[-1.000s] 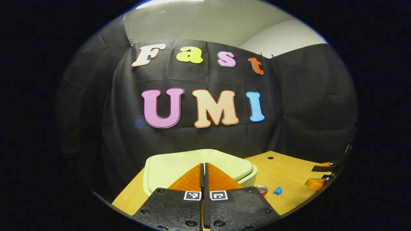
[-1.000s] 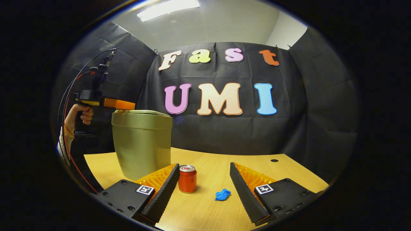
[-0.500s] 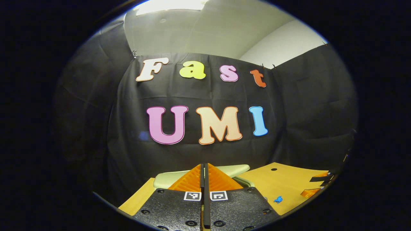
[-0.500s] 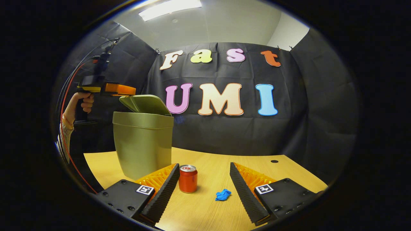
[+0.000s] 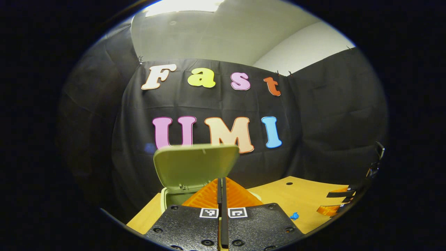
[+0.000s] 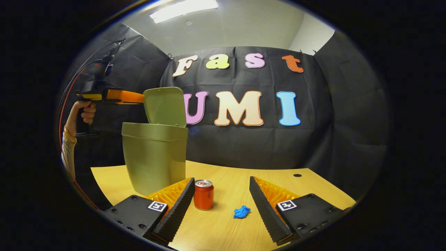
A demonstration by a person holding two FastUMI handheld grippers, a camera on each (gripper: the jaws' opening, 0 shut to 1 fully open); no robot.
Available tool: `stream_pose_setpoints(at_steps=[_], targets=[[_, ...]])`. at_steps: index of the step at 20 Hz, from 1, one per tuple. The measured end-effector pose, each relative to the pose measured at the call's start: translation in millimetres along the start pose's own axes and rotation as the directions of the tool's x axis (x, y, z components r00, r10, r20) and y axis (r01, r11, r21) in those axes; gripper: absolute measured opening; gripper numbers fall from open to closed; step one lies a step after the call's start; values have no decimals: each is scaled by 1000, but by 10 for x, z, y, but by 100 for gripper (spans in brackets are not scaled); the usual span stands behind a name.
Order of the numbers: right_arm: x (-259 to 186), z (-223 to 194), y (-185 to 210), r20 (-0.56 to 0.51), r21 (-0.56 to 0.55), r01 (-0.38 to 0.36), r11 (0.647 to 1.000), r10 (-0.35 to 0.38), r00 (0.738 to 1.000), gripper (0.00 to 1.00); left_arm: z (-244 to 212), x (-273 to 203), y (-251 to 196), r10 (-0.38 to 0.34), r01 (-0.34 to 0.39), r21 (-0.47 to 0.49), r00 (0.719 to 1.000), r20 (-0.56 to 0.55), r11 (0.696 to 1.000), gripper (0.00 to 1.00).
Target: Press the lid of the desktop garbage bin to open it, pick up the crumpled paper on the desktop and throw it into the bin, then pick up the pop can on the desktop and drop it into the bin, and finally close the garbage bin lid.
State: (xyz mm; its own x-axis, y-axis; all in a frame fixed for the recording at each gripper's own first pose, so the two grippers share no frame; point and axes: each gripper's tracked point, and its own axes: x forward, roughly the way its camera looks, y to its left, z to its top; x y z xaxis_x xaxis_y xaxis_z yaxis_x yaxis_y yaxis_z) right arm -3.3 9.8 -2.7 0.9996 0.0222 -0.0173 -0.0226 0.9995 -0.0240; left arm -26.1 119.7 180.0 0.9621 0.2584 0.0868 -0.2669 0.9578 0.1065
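Right gripper view has one pale green bin (image 6: pixel 154 158) standing on the wooden bench (image 6: pixel 223 223) at the left, a tall tapered tub with rounded corners. Its single lid (image 6: pixel 164 106) is swung up, standing nearly upright at the far rim, smooth inner face turned this way. One red pop can (image 6: pixel 203 194) stands upright with a silver top just beside the bin's base, between the bin and one small crumpled blue paper (image 6: pixel 241 211), which lies on the bench a little apart from the can. The right gripper (image 6: pixel 221 206) hangs low over the near bench edge, jaws wide apart and empty, with the can just off its left finger and the paper between the two fingers farther out. At the upper left a hand (image 6: pixel 84 112) holds the left gripper (image 6: pixel 139 98) level, its tip at the raised lid's edge; whether it touches, I cannot tell

Left gripper view shows the left gripper (image 5: pixel 221 181) with jaws pressed together and nothing between them, pointing at the open bin (image 5: pixel 174 197) just behind the lifted lid (image 5: pixel 196 164). The blue paper (image 5: pixel 294 216) lies off to the right on the bench (image 5: pixel 303 195)
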Motion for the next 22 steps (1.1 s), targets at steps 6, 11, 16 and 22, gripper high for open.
stream_pose_setpoints(at_steps=[6,11,16,22], targets=[[24,-32,-48,-4,4,10,1000,-10,1000,98,-223,-118,-381,-98,97,-32,995,-11,995,0],[74,-127,-35,-24,-3,11,1000,-11,1000,98,-507,-261,-975,-246,245,-56,969,-11,968,0],[113,-223,-4,-47,-15,5,1000,-6,999,98,-1043,-359,-1459,-367,362,-81,929,-53,929,0],[136,-257,-92,-61,-16,20,1000,-21,998,98,-1539,-449,-1751,-431,427,-61,898,-90,902,0]])
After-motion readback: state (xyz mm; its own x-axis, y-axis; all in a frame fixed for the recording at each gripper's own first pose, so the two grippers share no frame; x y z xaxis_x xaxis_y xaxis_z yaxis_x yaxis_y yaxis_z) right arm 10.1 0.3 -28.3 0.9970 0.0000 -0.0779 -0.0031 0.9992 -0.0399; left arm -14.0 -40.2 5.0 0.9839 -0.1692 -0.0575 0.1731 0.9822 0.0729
